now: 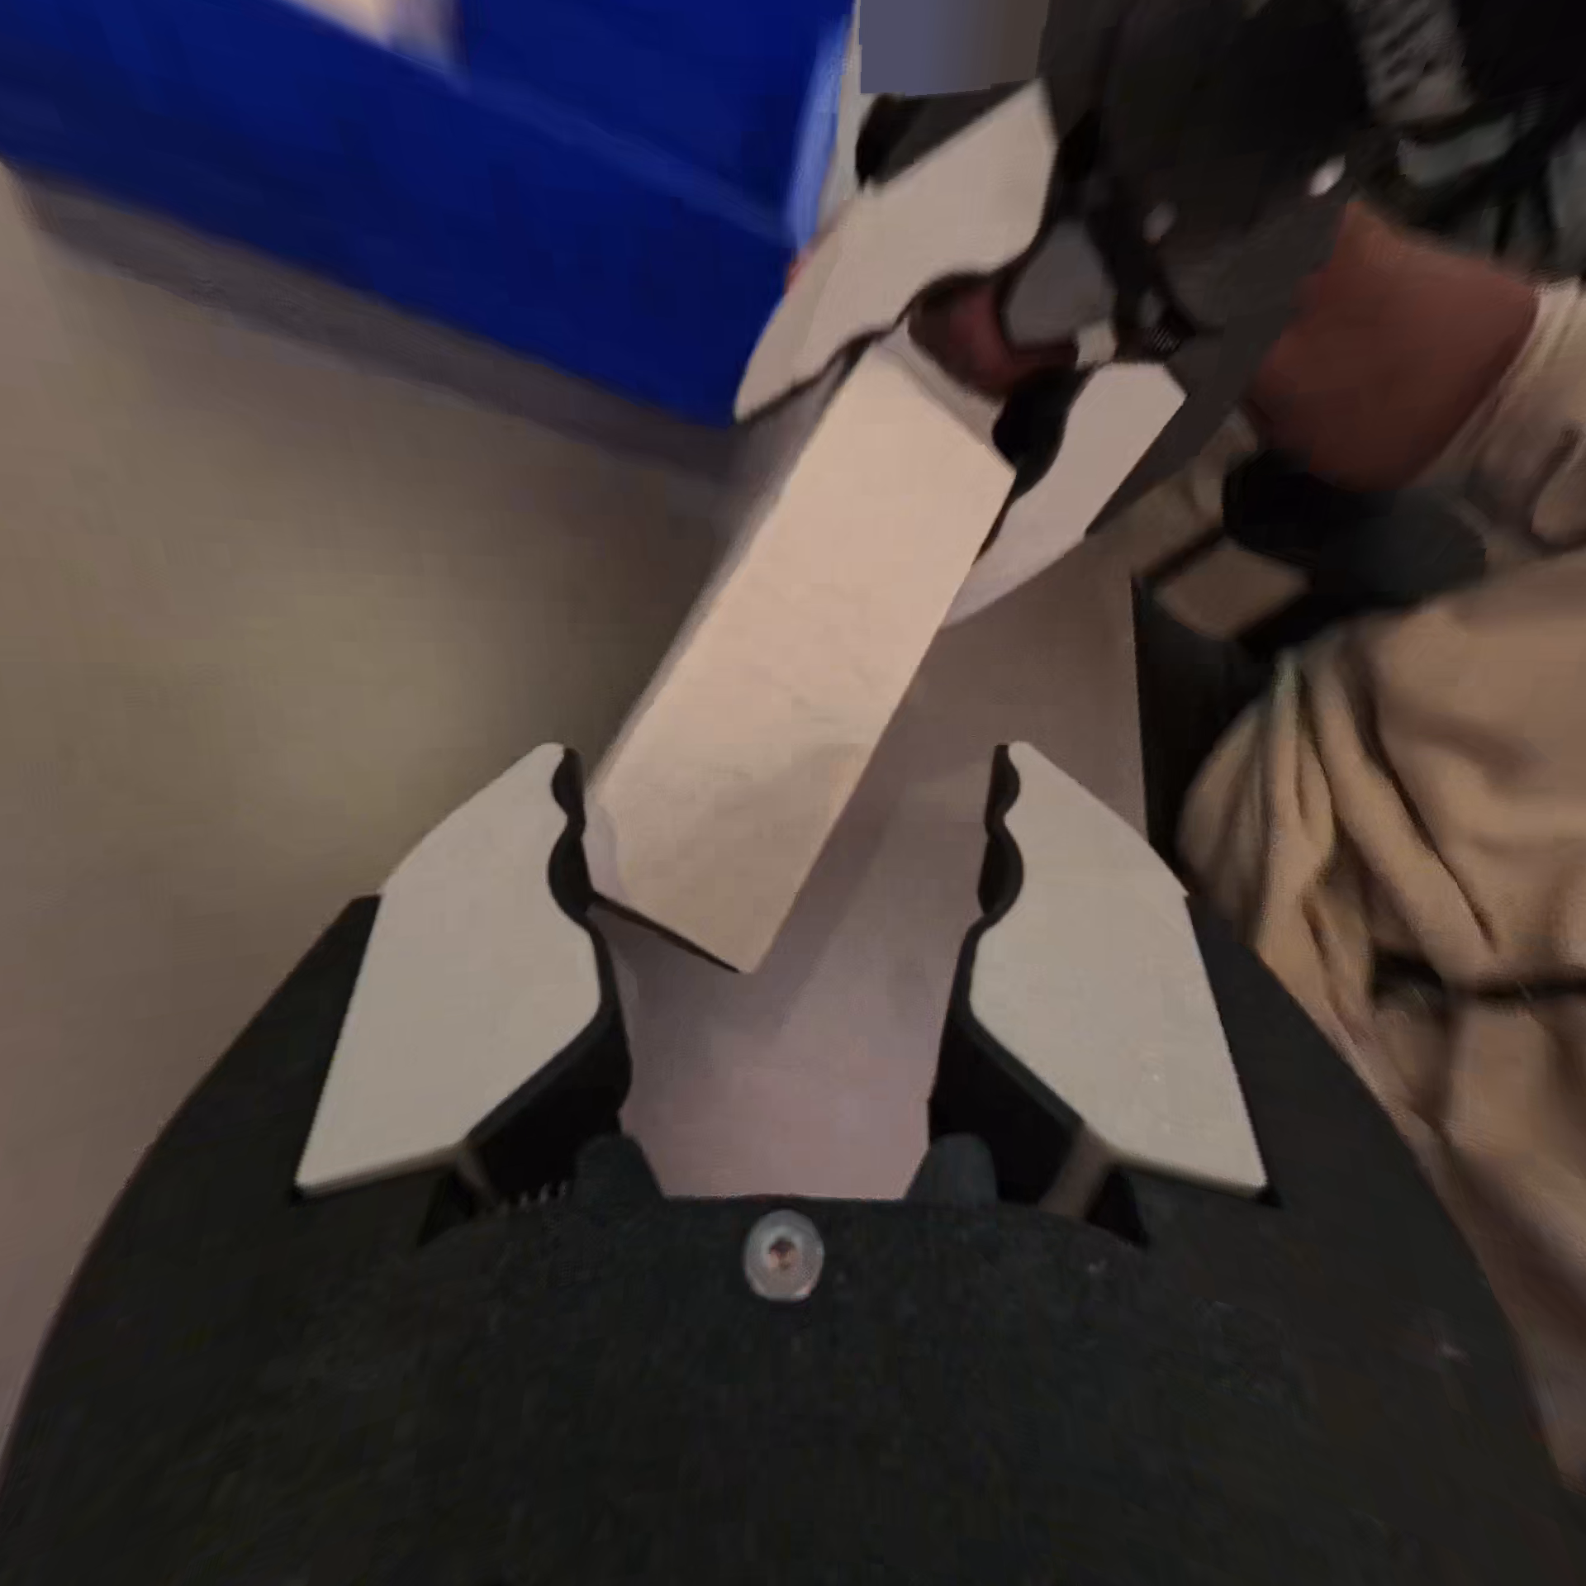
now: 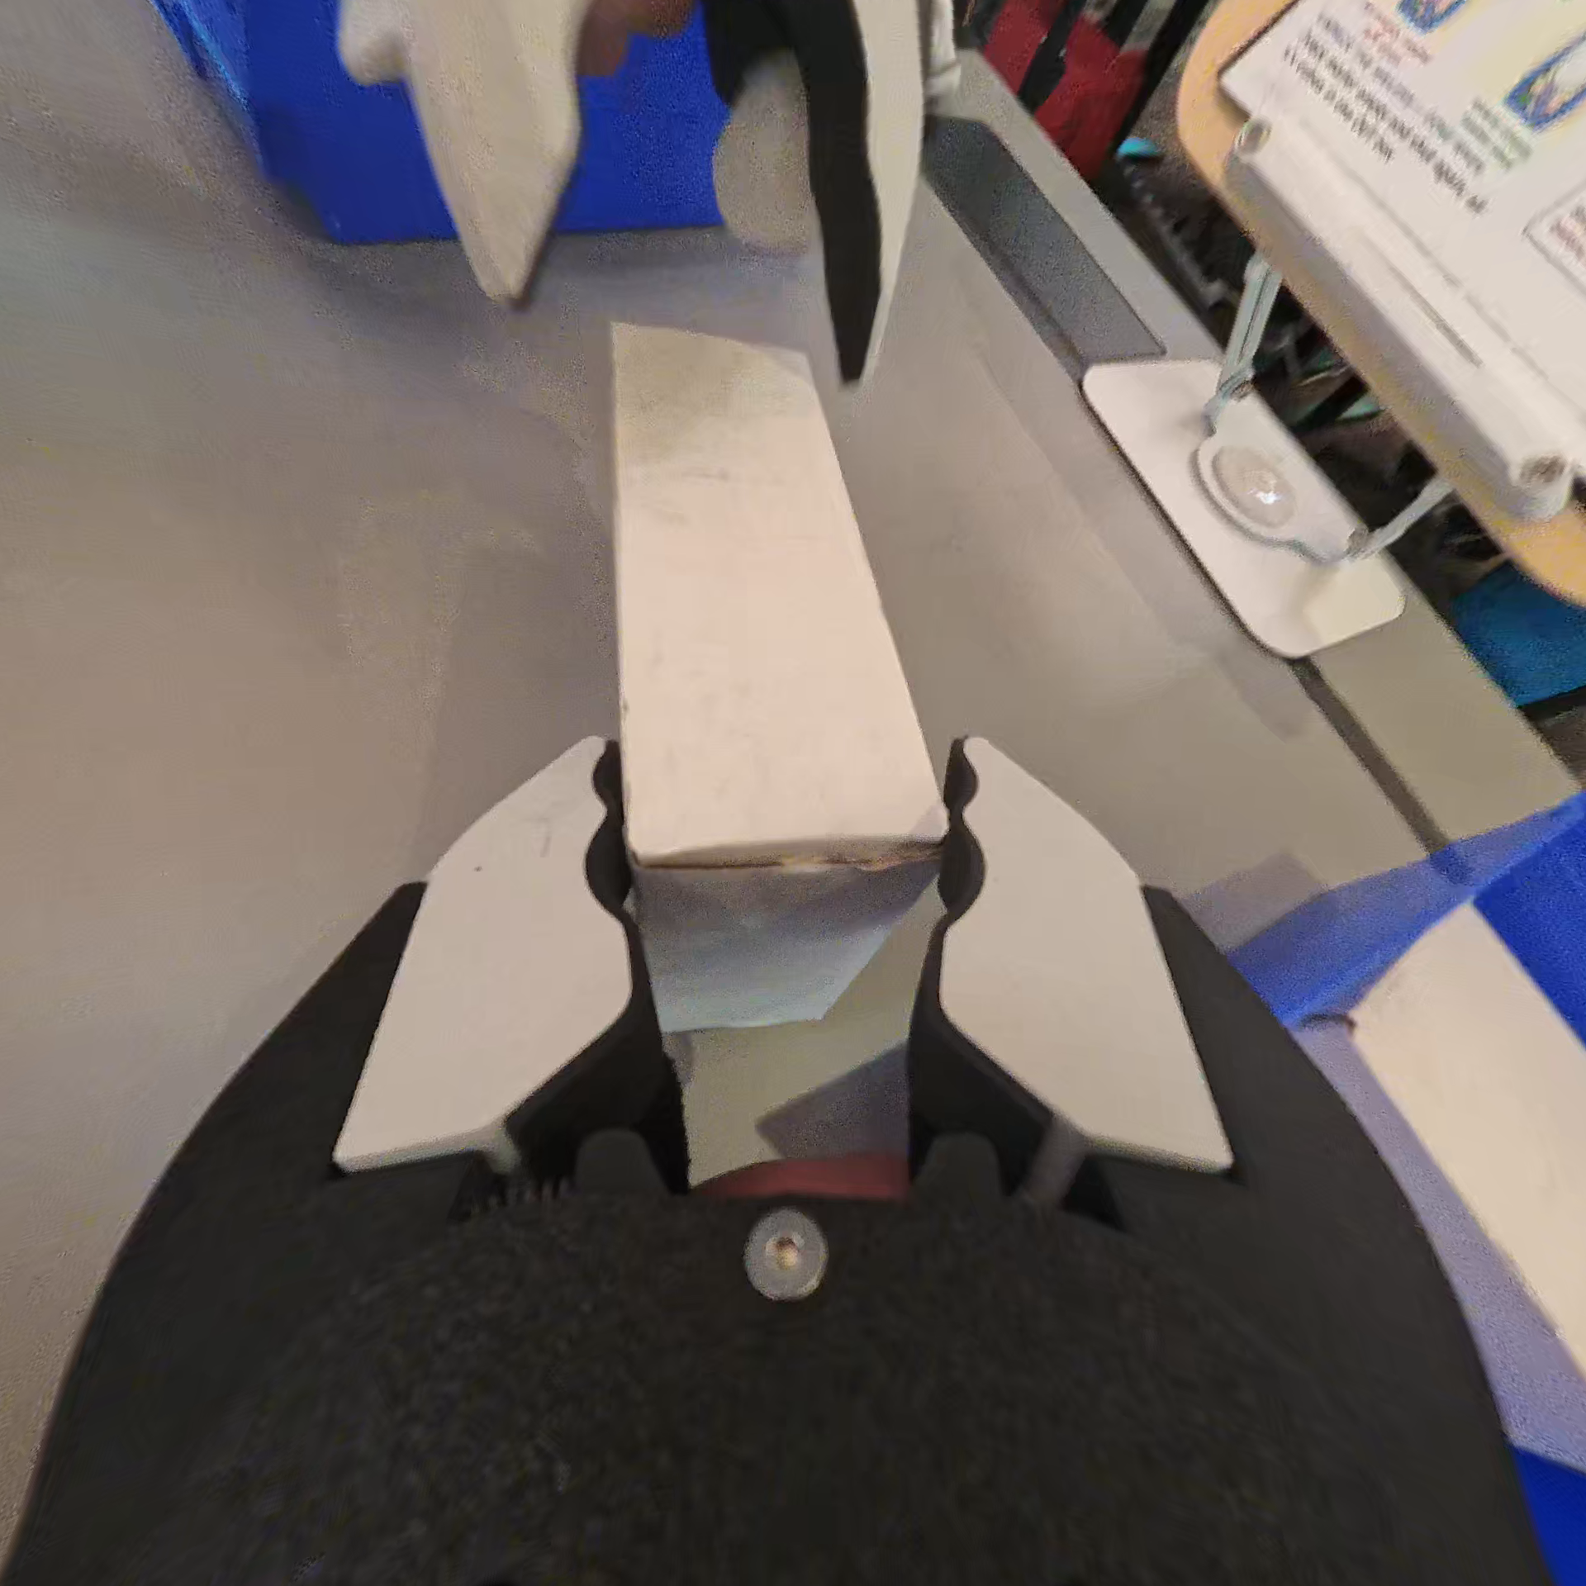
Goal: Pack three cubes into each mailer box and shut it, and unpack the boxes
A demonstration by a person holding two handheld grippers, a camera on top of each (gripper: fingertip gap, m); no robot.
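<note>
A long white mailer box (image 2: 747, 584) is held lengthwise above the grey table (image 2: 257, 558). My right gripper (image 2: 783, 747) is shut on its near end, and a grey end flap hangs below the grip. In the left wrist view the same box (image 1: 772, 687) runs from the right gripper (image 1: 995, 412) at the upper right down to my left gripper (image 1: 785, 764). My left gripper is open with the box's other end between its fingers, touching only the left finger (image 1: 481, 927). It shows at the top of the right wrist view (image 2: 682, 330). No cubes are visible.
A blue bin (image 1: 429, 172) stands at the back of the table, also in the right wrist view (image 2: 360, 129). Another blue bin (image 2: 1407, 927) holding something white is at the lower right. A white stand base (image 2: 1244, 515) with a tilted sign sits by the right table edge. A beige sleeve (image 1: 1373, 815) is at the right. There is about 9 cm between the tips of the two grippers.
</note>
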